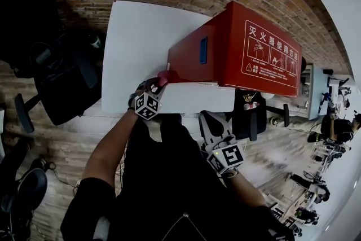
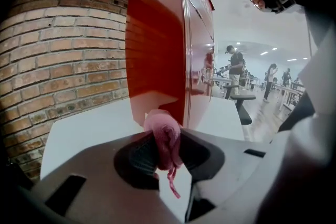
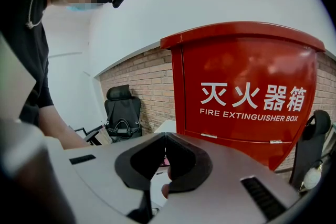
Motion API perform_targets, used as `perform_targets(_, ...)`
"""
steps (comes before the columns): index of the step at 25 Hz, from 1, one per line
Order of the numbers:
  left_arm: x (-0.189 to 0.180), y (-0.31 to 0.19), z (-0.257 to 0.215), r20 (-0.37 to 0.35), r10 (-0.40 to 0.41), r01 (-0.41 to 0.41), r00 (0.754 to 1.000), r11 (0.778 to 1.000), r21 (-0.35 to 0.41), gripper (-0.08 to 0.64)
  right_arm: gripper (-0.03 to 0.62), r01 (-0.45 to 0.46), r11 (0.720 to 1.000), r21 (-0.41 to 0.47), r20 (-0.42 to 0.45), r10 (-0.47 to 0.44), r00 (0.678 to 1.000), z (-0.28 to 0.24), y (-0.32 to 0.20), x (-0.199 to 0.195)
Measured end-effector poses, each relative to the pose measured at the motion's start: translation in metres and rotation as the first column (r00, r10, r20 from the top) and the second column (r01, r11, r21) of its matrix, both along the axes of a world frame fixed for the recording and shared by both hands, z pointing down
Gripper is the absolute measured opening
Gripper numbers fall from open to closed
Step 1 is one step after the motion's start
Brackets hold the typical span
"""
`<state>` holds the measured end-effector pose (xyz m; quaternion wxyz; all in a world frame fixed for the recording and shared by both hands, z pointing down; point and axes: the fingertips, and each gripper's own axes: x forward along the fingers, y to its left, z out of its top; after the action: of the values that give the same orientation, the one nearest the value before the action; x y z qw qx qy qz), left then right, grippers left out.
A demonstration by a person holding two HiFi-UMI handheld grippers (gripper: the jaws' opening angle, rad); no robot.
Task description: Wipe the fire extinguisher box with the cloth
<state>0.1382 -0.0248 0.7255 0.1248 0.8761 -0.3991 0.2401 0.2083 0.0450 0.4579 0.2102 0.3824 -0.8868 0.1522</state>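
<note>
Left gripper is clamped on a bunched pink cloth, and 1 loose strand hangs below the jaws. The wad sticks out in front of the tips, likely so the cloth meets the surface and not the gripper. It sits at the bottom near corner of the red fire extinguisher box, right by the plain side panel. Can't tell if it actually touches. Low aim suggests the wipe is on the bottom edge of that side, with most of the panel above still to do.

Right gripper has its jaws together with nothing between them. It's held back near the person's body, apart from the box and pointing at the lettered front. Looks idle, kept clear of the wiping arm.

Box stands upright on the right part of a white worktop, side panel toward the left gripper, so it's reachable without turning it. Brick wall is behind, and a black office chair is off to the left.
</note>
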Motion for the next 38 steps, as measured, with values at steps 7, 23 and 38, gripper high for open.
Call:
perform_targets(7, 0.002, 0.001, 0.028, 0.052, 0.02, -0.017, 0.998, 0.999, -0.05, 0.107, 0.019, -0.005, 1.0, -0.013, 0.003, 0.005, 1.0, 0.005, -0.003, 0.0)
perform_targets(23, -0.003, -0.011, 0.044, 0.025, -0.02, 0.023, 0.999, 0.993, -0.116, 0.107, 0.02, 0.017, 1.0, -0.024, -0.021, -0.017, 1.0, 0.012, -0.01, -0.002)
perform_targets(38, -0.012, -0.052, 0.053, 0.054, -0.008, 0.014, 0.998, 0.993, -0.118, 0.107, 0.02, 0.0, 0.999, -0.051, -0.024, -0.001, 1.0, 0.02, -0.016, 0.002)
